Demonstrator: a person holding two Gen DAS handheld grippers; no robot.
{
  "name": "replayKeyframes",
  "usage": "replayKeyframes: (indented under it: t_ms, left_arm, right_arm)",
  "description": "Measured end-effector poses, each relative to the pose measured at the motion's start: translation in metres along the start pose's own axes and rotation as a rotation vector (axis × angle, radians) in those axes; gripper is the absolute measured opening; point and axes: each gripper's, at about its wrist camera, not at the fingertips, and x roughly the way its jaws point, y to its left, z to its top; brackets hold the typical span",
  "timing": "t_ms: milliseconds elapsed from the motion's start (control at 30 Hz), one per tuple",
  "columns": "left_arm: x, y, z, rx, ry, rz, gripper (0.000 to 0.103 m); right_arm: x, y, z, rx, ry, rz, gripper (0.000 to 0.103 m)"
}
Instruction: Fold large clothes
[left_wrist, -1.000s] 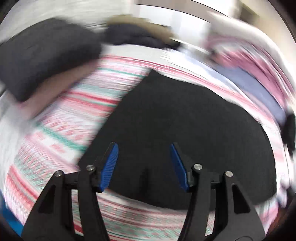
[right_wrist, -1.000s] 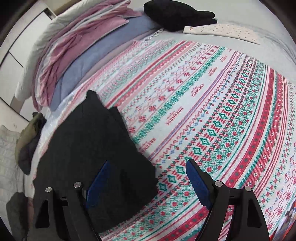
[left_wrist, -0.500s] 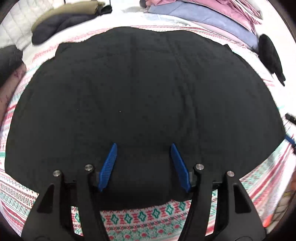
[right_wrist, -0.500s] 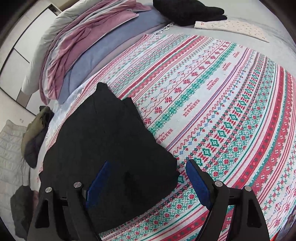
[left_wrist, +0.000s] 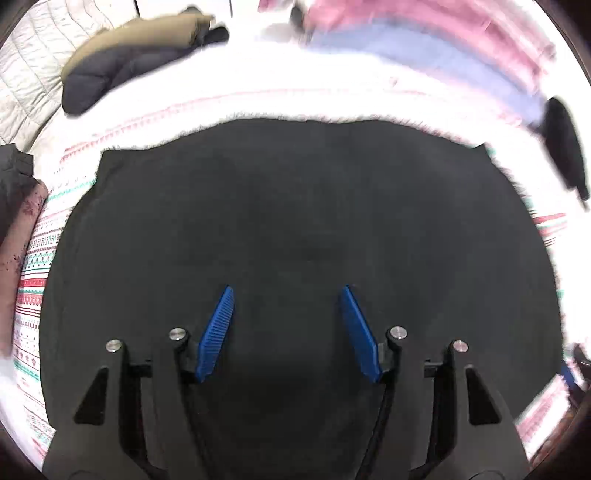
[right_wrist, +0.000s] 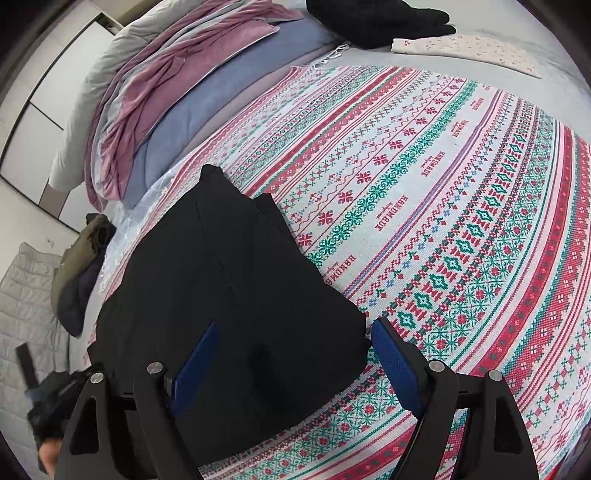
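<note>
A large black garment (left_wrist: 295, 221) lies folded flat on a bed's patterned red, green and white blanket (right_wrist: 443, 203). In the left wrist view it fills most of the frame. My left gripper (left_wrist: 288, 291) is open and empty, hovering over the garment's near part. In the right wrist view the garment (right_wrist: 229, 280) lies at the left. My right gripper (right_wrist: 295, 328) is open and empty, its jaws straddling the garment's near right corner from above.
Pink and blue bedding (right_wrist: 177, 85) is piled at the far left of the bed. A black garment (right_wrist: 373, 14) and a white patterned cloth (right_wrist: 469, 48) lie at the far end. An olive and navy jacket (left_wrist: 136, 55) lies beyond the black garment. The other gripper (right_wrist: 51, 402) shows at lower left.
The left gripper swung from the garment's side to face it squarely, then pulled back a little. The right gripper crept closer to the garment's near right corner. Both stayed open.
</note>
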Motion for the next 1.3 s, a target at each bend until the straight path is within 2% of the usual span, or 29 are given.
replayKeyframes:
  t_ms: [67, 167, 233, 333, 400, 433, 467, 500, 533, 633, 700, 767, 833, 933, 1000, 1067, 1167, 1233, 1300]
  left_arm:
    - [0.019, 0.000, 0.002, -0.005, 0.049, -0.008, 0.065]
    - [0.009, 0.005, 0.013, -0.053, 0.052, -0.040, 0.065]
    - [-0.009, 0.006, 0.031, -0.072, -0.021, -0.054, 0.065]
    - [-0.025, -0.004, 0.057, -0.065, -0.101, -0.015, 0.065]
    - [-0.016, -0.007, 0.073, -0.067, -0.106, 0.010, 0.065]
    - [-0.001, -0.010, 0.082, -0.079, -0.078, 0.042, 0.065]
    - [0.012, -0.009, 0.083, -0.088, -0.046, 0.053, 0.065]
    - [0.037, -0.012, 0.084, -0.091, 0.029, 0.052, 0.065]
    - [0.055, -0.012, 0.081, -0.089, 0.070, 0.059, 0.067]
    - [0.058, -0.018, 0.068, -0.079, -0.001, 0.100, 0.069]
    - [0.053, -0.021, 0.066, -0.055, 0.000, 0.111, 0.069]
    - [0.042, -0.012, 0.066, -0.059, 0.017, 0.079, 0.069]
    - [0.020, 0.004, 0.065, -0.112, -0.002, 0.011, 0.069]
    - [-0.019, 0.038, 0.032, -0.213, -0.041, -0.124, 0.069]
    - [-0.041, 0.059, -0.008, -0.268, -0.061, -0.175, 0.069]
    - [-0.053, 0.073, -0.044, -0.272, -0.056, -0.180, 0.069]
    - [-0.069, 0.097, -0.087, -0.286, -0.063, -0.189, 0.069]
    - [-0.082, 0.119, -0.112, -0.341, -0.079, -0.203, 0.069]
    - [-0.084, 0.131, -0.125, -0.397, -0.093, -0.190, 0.069]
  right_arm:
    - [0.002, 0.001, 0.000, -0.005, 0.009, -0.001, 0.085]
    - [0.003, 0.002, 0.000, -0.006, 0.017, 0.000, 0.085]
    - [0.002, 0.003, 0.000, 0.000, 0.012, 0.001, 0.085]
    - [0.001, 0.006, -0.001, -0.006, 0.008, -0.004, 0.085]
    - [0.001, 0.006, -0.001, -0.011, 0.009, -0.007, 0.085]
    - [0.001, 0.006, -0.001, -0.007, 0.009, -0.005, 0.085]
    - [0.001, 0.005, -0.001, -0.005, 0.009, -0.003, 0.085]
    - [0.001, 0.005, -0.001, -0.002, 0.010, 0.000, 0.085]
    - [0.001, 0.004, -0.001, 0.000, 0.010, 0.002, 0.085]
    - [0.002, 0.004, -0.001, 0.005, 0.013, 0.008, 0.085]
    - [0.004, 0.003, -0.002, 0.000, 0.021, 0.003, 0.085]
    - [0.005, 0.000, -0.001, 0.004, 0.032, 0.014, 0.085]
    - [0.002, -0.008, 0.001, 0.042, 0.026, 0.037, 0.085]
    - [-0.007, -0.030, 0.005, 0.134, -0.008, 0.057, 0.085]
    - [-0.009, -0.043, 0.006, 0.196, -0.012, 0.075, 0.085]
    - [-0.002, -0.061, 0.005, 0.294, 0.030, 0.156, 0.085]
    - [0.016, -0.073, -0.001, 0.397, 0.109, 0.211, 0.085]
    - [0.027, -0.072, -0.005, 0.421, 0.161, 0.266, 0.085]
    - [0.035, -0.065, -0.009, 0.413, 0.196, 0.310, 0.085]
